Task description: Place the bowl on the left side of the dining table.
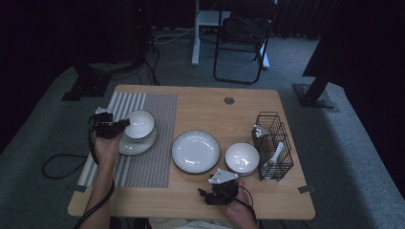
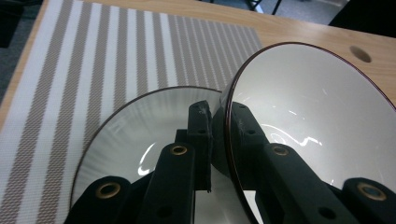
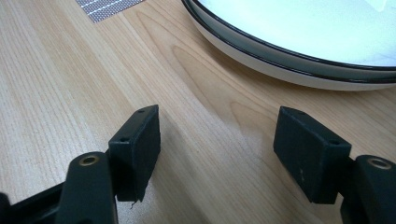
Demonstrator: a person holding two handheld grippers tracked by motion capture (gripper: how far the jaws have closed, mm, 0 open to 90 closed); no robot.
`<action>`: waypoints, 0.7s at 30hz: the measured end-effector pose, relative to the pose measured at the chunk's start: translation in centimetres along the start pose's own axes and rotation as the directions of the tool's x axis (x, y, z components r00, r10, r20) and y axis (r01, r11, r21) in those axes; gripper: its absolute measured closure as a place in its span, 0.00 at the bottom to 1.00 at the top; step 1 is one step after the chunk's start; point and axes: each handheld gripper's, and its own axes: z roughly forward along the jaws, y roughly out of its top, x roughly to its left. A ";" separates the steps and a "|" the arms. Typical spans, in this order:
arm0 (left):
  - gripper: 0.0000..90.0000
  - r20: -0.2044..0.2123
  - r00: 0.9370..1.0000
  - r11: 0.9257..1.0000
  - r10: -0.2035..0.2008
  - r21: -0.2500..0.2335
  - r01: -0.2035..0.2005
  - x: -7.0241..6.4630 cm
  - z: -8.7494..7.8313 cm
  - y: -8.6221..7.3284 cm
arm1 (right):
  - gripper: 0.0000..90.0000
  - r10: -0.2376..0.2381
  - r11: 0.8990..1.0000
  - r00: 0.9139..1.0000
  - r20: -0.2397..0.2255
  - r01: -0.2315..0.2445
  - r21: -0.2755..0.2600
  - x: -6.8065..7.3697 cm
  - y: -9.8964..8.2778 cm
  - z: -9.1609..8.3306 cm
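- High view: the left gripper (image 1: 111, 128) sits at the near-left rim of a white ceramic bowl with a thin dark rim (image 1: 139, 125), which is tilted over a white saucer-like plate with a dark rim (image 1: 135, 145) on the grey-and-white striped woven placemat (image 1: 157, 143).
- The placemat covers the left part of the light wooden tabletop (image 1: 200, 107).
- To the right of the mat lie a wide white dinner plate with a dark edge (image 1: 196, 151) and a smaller white bowl (image 1: 242, 158), with a black wire rack (image 1: 274, 145) just beside that bowl holding a white spoon (image 1: 275, 153).
- The right gripper (image 1: 217, 191) rests at the near edge of the tabletop, just in front of the dinner plate and the smaller bowl.
- Left gripper view: the jaws are pinching the bowl's (image 2: 317, 116) rim, one pad inside and one outside; the bowl stands steeply tilted over the small plate (image 2: 140, 135), striped placemat (image 2: 116, 56) beyond.
- Right gripper view: the jaws are spread wide with nothing between them but bare wooden tabletop (image 3: 93, 70); the dinner plate's (image 3: 299, 51) edge lies just ahead and a corner of the placemat (image 3: 105, 7) at the top.
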 end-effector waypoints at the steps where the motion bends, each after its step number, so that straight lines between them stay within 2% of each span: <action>1: 0.91 -0.003 1.000 1.000 -0.002 0.002 0.002 0.1 0.0 -0.1 | 0.35 0.000 1.000 1.000 0.000 0.000 0.000 0.0 0.0 0.0; 17: 0.91 -0.078 0.996 0.999 -0.032 0.009 0.032 1.6 0.0 -0.9 | 0.35 0.000 1.000 1.000 0.001 0.000 -0.001 0.0 0.0 0.0; 21: 0.91 -0.083 0.996 0.999 -0.043 0.016 0.045 1.9 0.2 -1.2 | 0.35 0.000 1.000 1.000 0.002 0.000 0.000 0.0 0.0 0.0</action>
